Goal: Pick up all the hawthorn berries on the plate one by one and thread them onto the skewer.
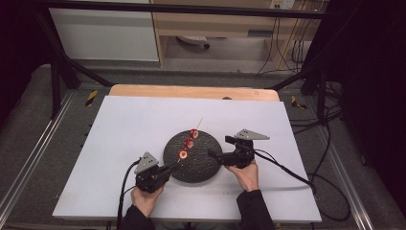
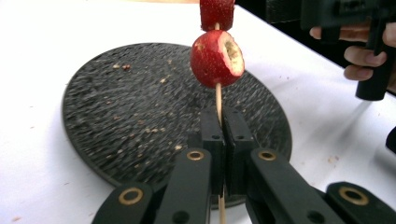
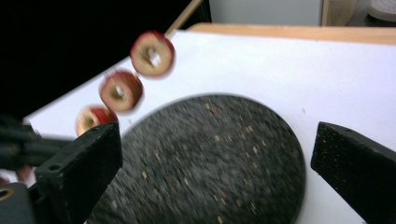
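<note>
A thin wooden skewer (image 2: 218, 99) carries three red cored fruit pieces (image 1: 188, 143) above a round dark stone plate (image 1: 200, 165). My left gripper (image 2: 223, 122) is shut on the skewer's lower end, and the nearest fruit piece (image 2: 216, 58) sits just beyond its tips. In the high view that gripper (image 1: 173, 167) reaches in from the plate's left rim. My right gripper (image 1: 213, 154) is over the plate's right side, open, with nothing between its black fingers (image 3: 79, 170). From the right gripper view the skewered pieces (image 3: 120, 91) hang over the plate (image 3: 210, 154), off to the left.
The plate lies on a white board (image 1: 129, 124) over a wooden table (image 1: 191, 91). Crumbs speckle the plate (image 2: 140, 107). Cables (image 1: 287, 170) trail from both grippers. A black frame (image 1: 57, 72) and grey floor surround the table.
</note>
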Motion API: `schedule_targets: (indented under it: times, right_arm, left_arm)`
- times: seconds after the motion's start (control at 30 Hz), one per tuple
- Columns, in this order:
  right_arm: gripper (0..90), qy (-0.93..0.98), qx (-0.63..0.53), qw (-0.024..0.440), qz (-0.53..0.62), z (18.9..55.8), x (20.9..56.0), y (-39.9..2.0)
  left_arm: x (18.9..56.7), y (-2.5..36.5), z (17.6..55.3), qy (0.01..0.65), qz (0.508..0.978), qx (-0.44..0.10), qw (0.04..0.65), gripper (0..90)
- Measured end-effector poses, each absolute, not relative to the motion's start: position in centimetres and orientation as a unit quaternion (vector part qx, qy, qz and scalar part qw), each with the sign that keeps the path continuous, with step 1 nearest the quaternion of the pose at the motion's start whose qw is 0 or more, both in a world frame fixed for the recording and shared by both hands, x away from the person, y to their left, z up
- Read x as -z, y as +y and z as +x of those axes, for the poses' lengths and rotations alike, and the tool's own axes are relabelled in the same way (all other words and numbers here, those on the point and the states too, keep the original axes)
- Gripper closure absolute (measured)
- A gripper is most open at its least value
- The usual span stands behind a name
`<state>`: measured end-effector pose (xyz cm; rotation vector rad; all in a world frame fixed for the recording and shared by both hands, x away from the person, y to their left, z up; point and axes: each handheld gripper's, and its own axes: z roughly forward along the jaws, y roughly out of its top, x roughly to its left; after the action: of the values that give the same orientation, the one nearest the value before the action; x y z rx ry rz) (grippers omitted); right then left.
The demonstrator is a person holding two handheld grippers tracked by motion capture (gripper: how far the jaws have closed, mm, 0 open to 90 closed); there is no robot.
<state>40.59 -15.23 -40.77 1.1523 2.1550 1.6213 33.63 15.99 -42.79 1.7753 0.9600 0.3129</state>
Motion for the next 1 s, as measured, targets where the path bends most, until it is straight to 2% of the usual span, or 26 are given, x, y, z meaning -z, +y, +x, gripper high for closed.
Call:
schedule_targets:
  times: [0.47, 1.0]
  right_arm:
    - [1.9, 0.801, -0.459, 0.123, 0.365, 38.9, 43.0, -18.6]
    - [0.3, 0.818, -0.430, 0.103, 0.368, 36.4, 44.7, -23.3]
  left_arm:
    - [41.4, 18.1, 34.7, 0.391, 0.774, -0.125, 0.481, 88.0]
    - [41.6, 16.6, 37.5, 0.383, 0.820, -0.099, 0.413, 87.8]
